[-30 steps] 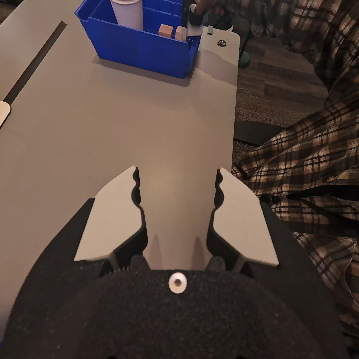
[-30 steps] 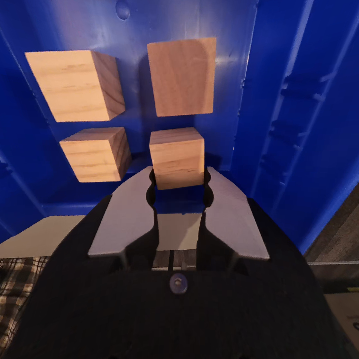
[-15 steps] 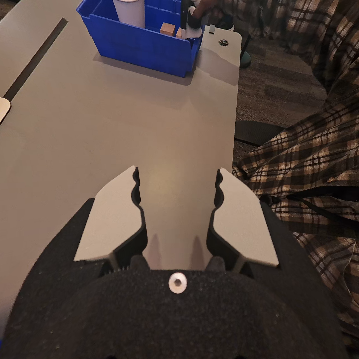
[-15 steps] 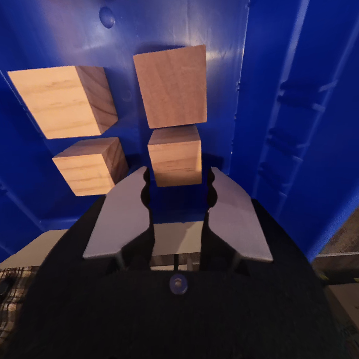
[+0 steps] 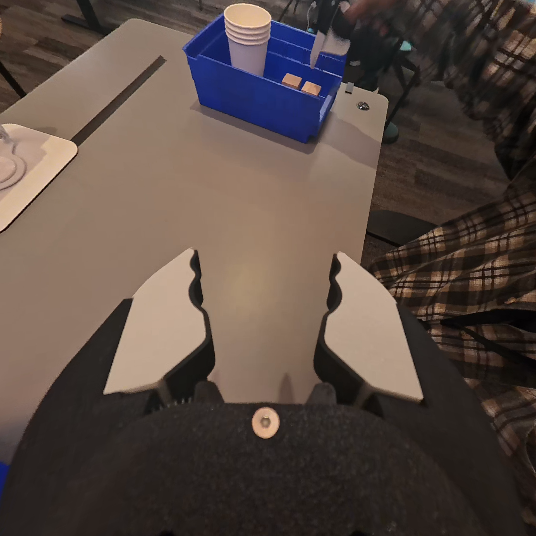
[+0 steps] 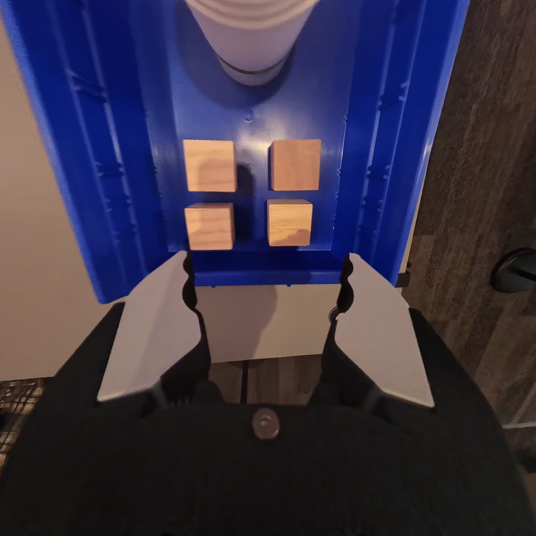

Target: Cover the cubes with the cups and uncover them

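Grey surface (image 5: 203,188): wide bare stretch between the left gripper (image 5: 265,255) and the blue bin (image 5: 261,101), which sits near the far right corner. Bin holds a stack of paper cups (image 5: 248,37) at its far end and four wooden cubes (image 6: 252,193) in a two-by-two grid at its near end, gaps between them. Left jaws released, empty. Right gripper (image 6: 266,256) above the bin's near rim, jaws spread, grasping nothing.

Left view faces the distant blue bin (image 5: 255,98); right overlooks it closely.
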